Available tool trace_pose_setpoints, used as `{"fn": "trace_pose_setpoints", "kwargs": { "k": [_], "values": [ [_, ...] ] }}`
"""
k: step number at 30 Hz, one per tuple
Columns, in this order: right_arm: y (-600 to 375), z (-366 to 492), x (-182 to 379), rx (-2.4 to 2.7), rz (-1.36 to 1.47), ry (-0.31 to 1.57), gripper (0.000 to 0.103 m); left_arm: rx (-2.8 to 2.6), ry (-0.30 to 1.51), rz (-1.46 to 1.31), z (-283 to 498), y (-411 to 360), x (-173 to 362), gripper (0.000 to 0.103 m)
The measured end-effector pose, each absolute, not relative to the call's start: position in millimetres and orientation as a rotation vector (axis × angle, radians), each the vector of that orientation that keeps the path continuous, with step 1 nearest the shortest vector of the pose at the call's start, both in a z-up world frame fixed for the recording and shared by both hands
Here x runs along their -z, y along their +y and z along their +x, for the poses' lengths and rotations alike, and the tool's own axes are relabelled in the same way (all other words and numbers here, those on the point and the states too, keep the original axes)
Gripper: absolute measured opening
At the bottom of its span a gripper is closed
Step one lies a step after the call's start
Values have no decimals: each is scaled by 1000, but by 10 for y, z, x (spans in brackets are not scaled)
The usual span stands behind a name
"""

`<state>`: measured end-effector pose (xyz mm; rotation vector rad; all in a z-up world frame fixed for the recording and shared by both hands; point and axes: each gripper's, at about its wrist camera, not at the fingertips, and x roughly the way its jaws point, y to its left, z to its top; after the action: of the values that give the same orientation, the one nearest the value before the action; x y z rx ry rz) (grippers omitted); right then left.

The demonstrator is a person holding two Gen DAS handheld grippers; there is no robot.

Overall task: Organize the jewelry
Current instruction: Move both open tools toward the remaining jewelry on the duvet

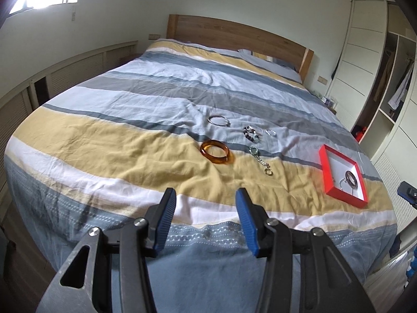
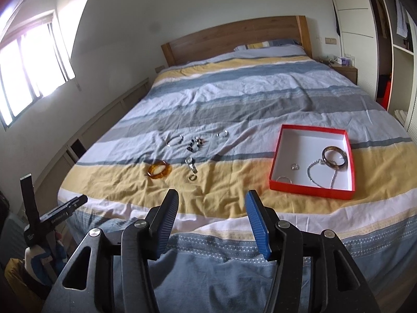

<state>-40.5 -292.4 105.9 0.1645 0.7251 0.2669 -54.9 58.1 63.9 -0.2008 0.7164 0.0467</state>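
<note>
Loose jewelry lies on the striped bedspread: an amber bangle [image 1: 215, 151] [image 2: 159, 170], a silver bangle [image 1: 218, 120] [image 2: 174, 140], a beaded bracelet [image 1: 251, 133] [image 2: 196, 143], a small silver ring [image 1: 270, 132] [image 2: 223, 133] and a chain with a watch-like piece [image 1: 260, 159] [image 2: 191, 168]. A red box [image 1: 329, 172] [image 2: 310, 188] with a white inside holds a dark bangle [image 2: 335, 156], a silver chain [image 2: 322, 173] and small rings [image 2: 295, 167]. My left gripper [image 1: 205, 195] is open and empty above the bed's near edge. My right gripper [image 2: 211, 197] is open and empty, left of the box.
The wooden headboard [image 1: 234, 35] and pillows are at the far end. A wardrobe with open shelves [image 1: 385, 78] stands on the right, low cabinets [image 1: 78, 70] along the left wall. A nightstand [image 2: 344, 69] is beside the bed. The left gripper's body [image 2: 47, 216] shows at lower left.
</note>
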Motion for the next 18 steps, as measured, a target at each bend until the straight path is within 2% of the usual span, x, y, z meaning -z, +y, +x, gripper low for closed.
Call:
{"fn": "trace_pose_setpoints", "kwargs": {
  "k": [18],
  "values": [
    [-2506, 610, -558, -333, 111, 852, 53, -18, 872, -157, 329, 663, -197, 45]
  ]
}}
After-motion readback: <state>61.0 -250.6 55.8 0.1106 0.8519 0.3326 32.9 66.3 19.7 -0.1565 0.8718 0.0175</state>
